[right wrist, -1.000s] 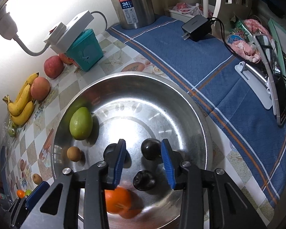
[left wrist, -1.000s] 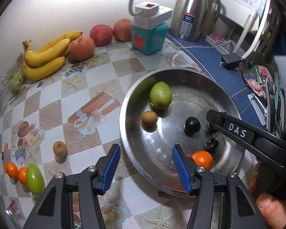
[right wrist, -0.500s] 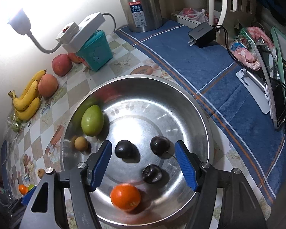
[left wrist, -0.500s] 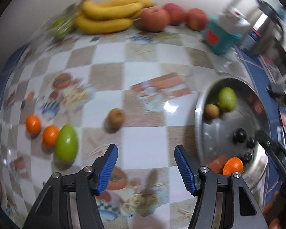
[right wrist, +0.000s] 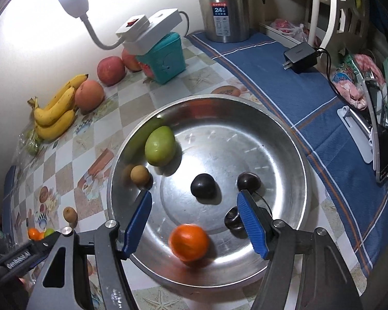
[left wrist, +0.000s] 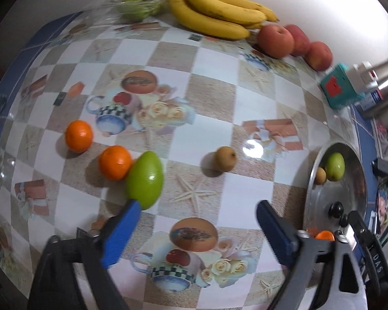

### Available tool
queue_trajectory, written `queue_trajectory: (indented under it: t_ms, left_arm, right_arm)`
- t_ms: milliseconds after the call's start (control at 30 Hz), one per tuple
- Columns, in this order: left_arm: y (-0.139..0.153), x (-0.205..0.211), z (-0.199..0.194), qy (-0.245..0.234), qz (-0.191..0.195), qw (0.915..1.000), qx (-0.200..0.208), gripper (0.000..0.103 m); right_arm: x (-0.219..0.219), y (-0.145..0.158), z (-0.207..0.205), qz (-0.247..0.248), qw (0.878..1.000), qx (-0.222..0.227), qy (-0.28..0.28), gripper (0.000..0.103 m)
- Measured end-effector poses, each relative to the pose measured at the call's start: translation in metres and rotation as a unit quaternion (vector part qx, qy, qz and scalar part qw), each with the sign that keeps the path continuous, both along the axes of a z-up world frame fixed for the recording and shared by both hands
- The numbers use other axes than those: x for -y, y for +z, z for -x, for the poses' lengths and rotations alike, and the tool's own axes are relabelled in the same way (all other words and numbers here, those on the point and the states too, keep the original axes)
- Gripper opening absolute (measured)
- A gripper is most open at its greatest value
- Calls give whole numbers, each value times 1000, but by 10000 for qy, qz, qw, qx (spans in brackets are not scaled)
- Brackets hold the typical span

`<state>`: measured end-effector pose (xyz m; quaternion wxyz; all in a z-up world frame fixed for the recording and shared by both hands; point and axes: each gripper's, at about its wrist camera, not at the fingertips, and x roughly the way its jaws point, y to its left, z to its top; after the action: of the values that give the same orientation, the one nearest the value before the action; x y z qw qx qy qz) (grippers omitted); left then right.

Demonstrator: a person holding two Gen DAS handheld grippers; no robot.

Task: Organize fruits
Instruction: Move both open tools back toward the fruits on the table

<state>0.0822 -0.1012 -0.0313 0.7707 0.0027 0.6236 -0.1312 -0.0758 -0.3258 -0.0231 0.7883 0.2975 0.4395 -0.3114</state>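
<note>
Left claw (left wrist: 196, 228): spread wide, holding nothing, above the checked tablecloth (left wrist: 219, 103).
Green mango on the cloth (left wrist: 144, 179): just past the left claw's left finger tip, lying tilted.
Near orange (left wrist: 115, 162): touching the mango's far left side.
Far orange (left wrist: 79, 136): a little more to the left and further off, apart from the near one.
Small brown fruit on the cloth (left wrist: 225, 158): ahead of the left claw, between its two fingers, alone.
Bananas (left wrist: 219, 13): far ahead by the wall.
Red apples (left wrist: 275, 40): far ahead, to the right of the bananas, in a row.
Right claw (right wrist: 195, 223): spread wide, holding nothing, above the near part of the steel bowl (right wrist: 295, 149).
Orange in the bowl (right wrist: 188, 242): closest, between the right claw's fingers, blurry.
Dark fruits: one (right wrist: 232, 218) is just beside the right finger and partly hidden by it; one (right wrist: 203, 185) is ahead in the middle of the bowl; one (right wrist: 248, 180) is ahead, just past the right finger tip.
Small brown fruit in the bowl (right wrist: 140, 175): just past the left finger tip, by the bowl's wall.
Green mango in the bowl (right wrist: 159, 145): further ahead on the left, just beside that brown fruit.
Teal box (right wrist: 165, 59): far ahead to the left, past the bowl, with a white power strip (right wrist: 148, 29) on top.
Steel kettle (right wrist: 225, 7): far ahead, on the blue cloth (right wrist: 310, 87).
</note>
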Motion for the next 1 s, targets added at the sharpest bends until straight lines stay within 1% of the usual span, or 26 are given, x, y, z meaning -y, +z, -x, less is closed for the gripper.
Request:
queue_trajectory:
  t_ms: [33, 100, 133, 167, 267, 467, 800, 933, 1000]
  left_arm:
    - [0, -3, 0, 54, 6, 10000, -7, 99]
    - [0, -7, 0, 119, 8, 9999, -14, 102]
    - [0, -8, -1, 138, -2, 9999, -12, 103]
    - [0, -9, -1, 151, -11, 9999, -3, 103]
    - [0, -11, -2, 195, -30, 9998, 18, 103]
    - [-4, -13, -2, 241, -26, 9997, -91, 103]
    - [-2, -11, 0, 164, -51, 9999, -13, 103]
    - [-2, -9, 0, 138, -133, 9998, 14, 103]
    - [-2, -9, 0, 133, -168, 9998, 22, 103]
  right_arm:
    - [-1, -1, -1, 8, 10000, -37, 24, 70]
    - [-2, -3, -4, 25, 9999, -104, 52, 74]
    - [-2, -4, -5, 30, 9999, -132, 71, 80]
    - [-3, -5, -6, 39, 9999, -138, 86, 84]
    - [-5, -5, -8, 86, 9997, -148, 155, 84]
    - [-8, -8, -10, 128, 9994, -271, 198, 84]
    - [-8, -9, -11, 125, 9992, -295, 218, 85]
    - [-10, -9, -11, 117, 9993, -267, 238, 85]
    - [-11, -10, -12, 111, 9993, -263, 254, 87]
